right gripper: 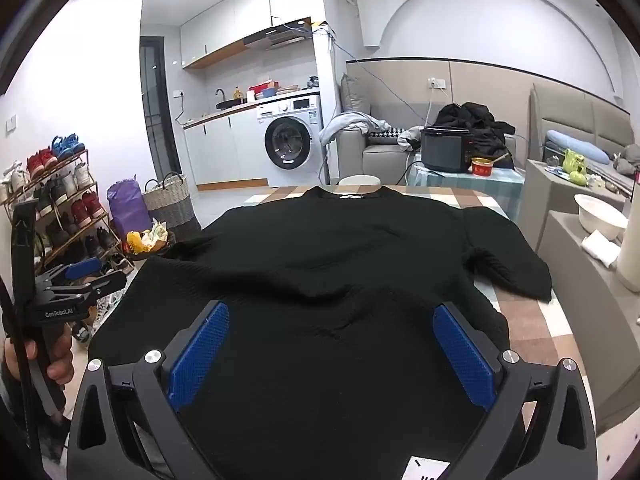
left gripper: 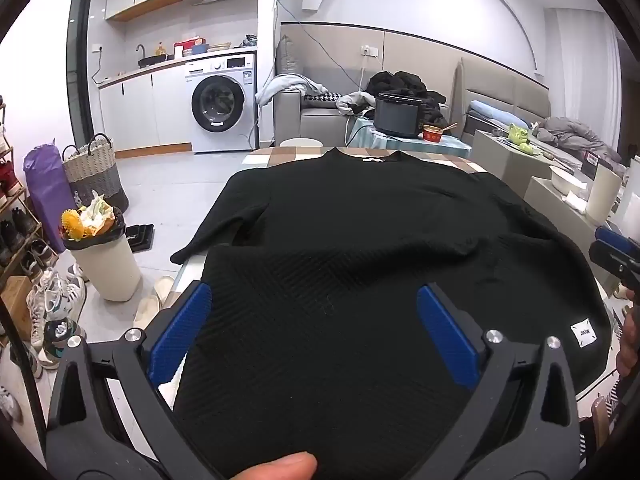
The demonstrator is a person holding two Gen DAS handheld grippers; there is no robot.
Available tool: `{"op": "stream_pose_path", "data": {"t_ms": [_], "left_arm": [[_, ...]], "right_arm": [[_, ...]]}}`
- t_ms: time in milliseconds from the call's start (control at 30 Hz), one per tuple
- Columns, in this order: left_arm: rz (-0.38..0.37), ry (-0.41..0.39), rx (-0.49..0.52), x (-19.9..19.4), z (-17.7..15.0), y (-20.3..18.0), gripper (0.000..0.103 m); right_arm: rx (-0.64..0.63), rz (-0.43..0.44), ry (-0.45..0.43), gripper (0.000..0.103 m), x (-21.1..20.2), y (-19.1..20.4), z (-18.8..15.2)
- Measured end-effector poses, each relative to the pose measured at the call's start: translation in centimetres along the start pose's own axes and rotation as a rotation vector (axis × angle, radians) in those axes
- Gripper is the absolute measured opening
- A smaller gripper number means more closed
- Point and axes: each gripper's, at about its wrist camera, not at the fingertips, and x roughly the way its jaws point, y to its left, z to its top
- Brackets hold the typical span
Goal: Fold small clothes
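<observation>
A black knit sweater (left gripper: 340, 220) lies spread on the checked table (left gripper: 280, 156), collar at the far edge, sleeves out to both sides. It also shows in the right wrist view (right gripper: 340, 248). My left gripper (left gripper: 316, 320) is open above the sweater's near left hem, blue pads (left gripper: 180, 332) wide apart. My right gripper (right gripper: 332, 344) is open above the near right hem, pads (right gripper: 464, 360) wide apart. A white label (left gripper: 584, 330) sits on the hem. The right gripper shows at the right edge of the left view (left gripper: 612, 252); the left gripper shows at the left of the right view (right gripper: 76, 284).
A white bin (left gripper: 106, 256) with rubbish stands left of the table, with a shoe rack (right gripper: 60, 208), basket (left gripper: 94, 168) and loose shoes nearby. A small table with a black cooker (left gripper: 400, 114) stands behind. White cabinets and a bowl (right gripper: 600, 216) are to the right.
</observation>
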Motion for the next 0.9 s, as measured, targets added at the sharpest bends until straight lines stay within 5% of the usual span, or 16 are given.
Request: {"op": "stream_pose_path", "data": {"t_ms": [900], "left_arm": [[-0.002,0.015,-0.027,0.1,0.0,0.4,0.102]], "right_arm": [[0.031,0.001,0.011,0.103,0.6,-0.1,-0.3]]}}
